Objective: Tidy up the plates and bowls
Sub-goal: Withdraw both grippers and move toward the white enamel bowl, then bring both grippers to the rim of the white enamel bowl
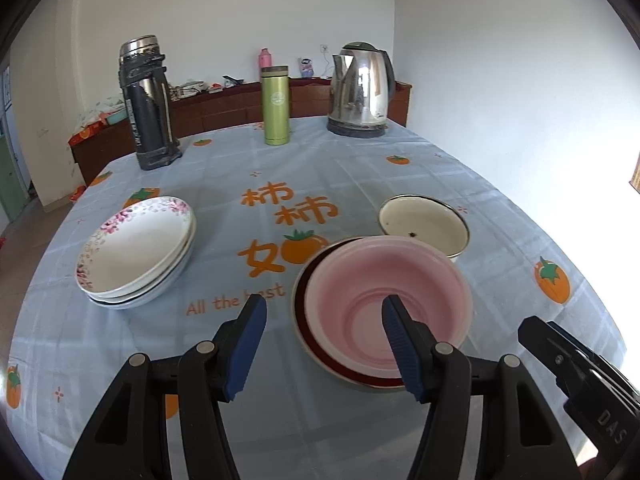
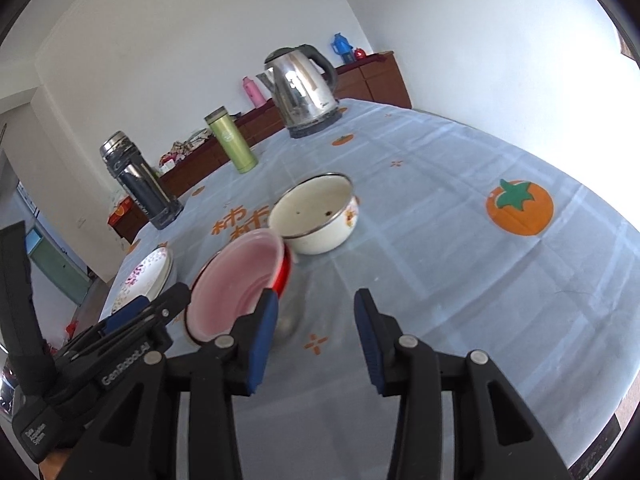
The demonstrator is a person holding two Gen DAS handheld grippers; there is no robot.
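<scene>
A stack of white floral plates sits at the left of the table; it also shows in the right wrist view. A pink bowl is nested in a red-rimmed bowl at centre right; the pink bowl also shows in the right wrist view. A cream enamel bowl stands just behind them, also seen in the right wrist view. My left gripper is open and empty, its right finger over the pink bowl's near side. My right gripper is open and empty, just right of the pink bowl.
A dark thermos, a green flask and a steel kettle stand along the table's far edge. The tablecloth is light blue with orange persimmons. A wooden sideboard lies behind.
</scene>
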